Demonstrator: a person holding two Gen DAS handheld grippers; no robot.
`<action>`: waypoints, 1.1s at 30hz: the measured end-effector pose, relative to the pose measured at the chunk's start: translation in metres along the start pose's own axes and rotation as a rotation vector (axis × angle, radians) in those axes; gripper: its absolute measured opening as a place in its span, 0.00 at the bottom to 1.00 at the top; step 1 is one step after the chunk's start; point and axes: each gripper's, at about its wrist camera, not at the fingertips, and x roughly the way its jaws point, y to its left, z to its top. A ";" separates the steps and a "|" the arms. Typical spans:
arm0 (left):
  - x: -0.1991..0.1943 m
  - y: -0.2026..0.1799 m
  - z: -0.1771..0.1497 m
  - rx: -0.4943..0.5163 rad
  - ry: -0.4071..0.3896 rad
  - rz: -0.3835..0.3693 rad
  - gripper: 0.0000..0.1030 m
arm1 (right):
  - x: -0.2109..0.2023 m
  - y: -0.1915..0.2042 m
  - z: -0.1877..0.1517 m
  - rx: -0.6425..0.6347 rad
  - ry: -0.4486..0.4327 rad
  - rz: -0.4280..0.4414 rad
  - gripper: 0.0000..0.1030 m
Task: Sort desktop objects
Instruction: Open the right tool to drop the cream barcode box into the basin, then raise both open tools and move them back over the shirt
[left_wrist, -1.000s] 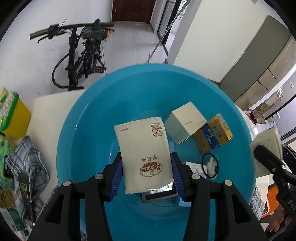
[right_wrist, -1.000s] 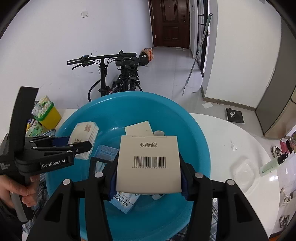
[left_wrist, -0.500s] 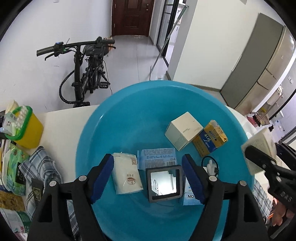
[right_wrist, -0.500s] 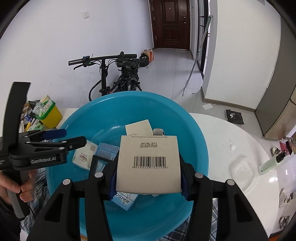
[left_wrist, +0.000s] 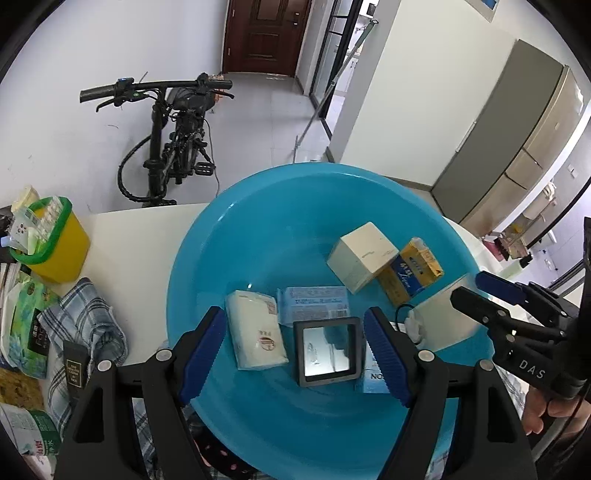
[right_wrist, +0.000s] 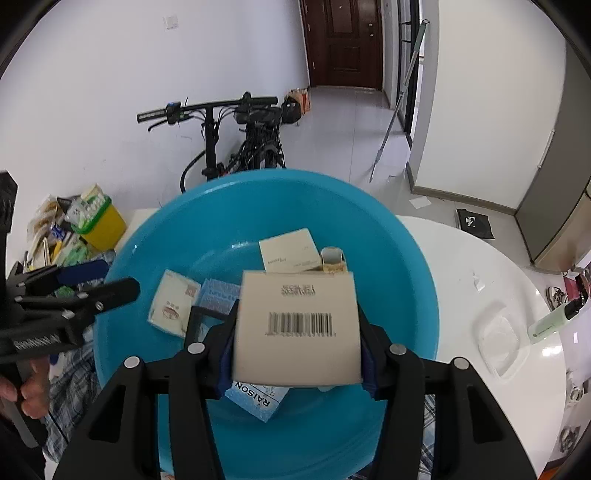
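A blue basin (left_wrist: 280, 221) holds a white tissue pack (left_wrist: 256, 339), a blue wipes pack (left_wrist: 314, 304), a black-framed square mirror (left_wrist: 327, 350), a white box (left_wrist: 362, 256) and a yellow-blue carton (left_wrist: 412, 271). My left gripper (left_wrist: 293, 312) hangs open above the basin's near side, with nothing between its pads. It also shows at the left of the right wrist view (right_wrist: 107, 280). My right gripper (right_wrist: 297, 343) is shut on a beige barcode box (right_wrist: 295, 295), held over the basin (right_wrist: 258, 199) near its front edge. The tissue pack (right_wrist: 171, 306) lies below to the left.
A yellow bin with a green rim (left_wrist: 55, 243) and a plaid cloth (left_wrist: 85, 325) sit left of the basin. A bicycle (left_wrist: 173, 147) stands against the far wall. On the white table (right_wrist: 480, 266) to the right are a clear plastic tub (right_wrist: 498, 339) and a green bottle (right_wrist: 554, 321).
My left gripper has opened and let go of the tissue pack, which now lies in the basin. It has also drawn back and up. The right gripper still holds the barcode box.
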 end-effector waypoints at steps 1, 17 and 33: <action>0.001 -0.001 0.000 0.007 -0.003 0.012 0.77 | 0.002 0.001 -0.001 -0.005 0.003 -0.008 0.50; -0.028 -0.009 -0.007 0.076 -0.173 0.054 0.77 | -0.005 0.001 -0.011 0.005 -0.039 -0.050 0.51; -0.095 -0.019 -0.024 0.124 -0.508 -0.013 0.87 | -0.066 -0.003 -0.031 -0.013 -0.335 -0.166 0.95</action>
